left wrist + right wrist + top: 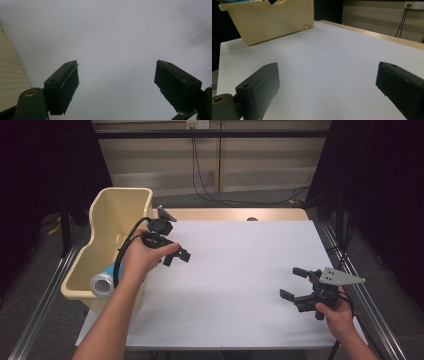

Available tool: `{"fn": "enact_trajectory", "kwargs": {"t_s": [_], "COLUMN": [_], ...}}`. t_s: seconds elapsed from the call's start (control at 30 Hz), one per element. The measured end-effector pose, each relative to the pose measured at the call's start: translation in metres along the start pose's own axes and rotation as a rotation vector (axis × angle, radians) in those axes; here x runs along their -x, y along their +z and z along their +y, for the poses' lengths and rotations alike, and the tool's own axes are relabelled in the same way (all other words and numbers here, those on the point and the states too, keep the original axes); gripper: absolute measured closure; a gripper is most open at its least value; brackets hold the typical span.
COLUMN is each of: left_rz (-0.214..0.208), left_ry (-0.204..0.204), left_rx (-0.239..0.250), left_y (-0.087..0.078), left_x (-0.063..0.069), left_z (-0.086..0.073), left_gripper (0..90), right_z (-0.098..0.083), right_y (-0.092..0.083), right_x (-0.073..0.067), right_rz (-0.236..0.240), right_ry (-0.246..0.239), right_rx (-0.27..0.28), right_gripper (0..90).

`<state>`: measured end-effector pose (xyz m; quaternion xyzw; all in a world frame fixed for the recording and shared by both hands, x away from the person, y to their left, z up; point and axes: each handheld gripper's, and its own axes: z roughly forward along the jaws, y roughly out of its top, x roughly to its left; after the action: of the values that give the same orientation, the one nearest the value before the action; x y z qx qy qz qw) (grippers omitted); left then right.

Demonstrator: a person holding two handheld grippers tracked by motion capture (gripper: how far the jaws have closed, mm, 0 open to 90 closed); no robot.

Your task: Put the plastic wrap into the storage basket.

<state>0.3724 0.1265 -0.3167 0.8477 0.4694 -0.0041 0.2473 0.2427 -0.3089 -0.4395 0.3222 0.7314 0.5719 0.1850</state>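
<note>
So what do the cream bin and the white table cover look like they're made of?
The cream bin looks like moulded plastic: smooth, faintly glossy walls, with ribbing in the right gripper view. The white table cover looks like matte paper or thin board, flat, with wood showing at its far edge; which one is unclear.

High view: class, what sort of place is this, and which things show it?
Probably a lab or recording bench: a table under a plain white sheet, black curtains at the sides, and wall sockets with cables hanging down.
</note>
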Motion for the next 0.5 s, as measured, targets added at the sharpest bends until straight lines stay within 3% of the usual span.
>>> {"fn": "enact_trajectory", "kwargs": {"t_s": [0.17,0.5], "left_rz": [-0.008,-0.027], "left_ry": [0.021,0.051], "left_rx": [-0.029,-0.011], "left_y": [0.022,0.050], "left_x": [0.004,0.008], "left_z": [-0.005,-0.025], "left_gripper": [18.8,18.2], "right_z": [0.000,0.000], "right_y": [0.000,-0.001], "right_x": [0.000,0.000], "right_rz": [0.001,-0.003], "right_ry": [0.002,0.004], "right_rx": [0.002,0.001], "right_gripper": [4.8,4.8]}}
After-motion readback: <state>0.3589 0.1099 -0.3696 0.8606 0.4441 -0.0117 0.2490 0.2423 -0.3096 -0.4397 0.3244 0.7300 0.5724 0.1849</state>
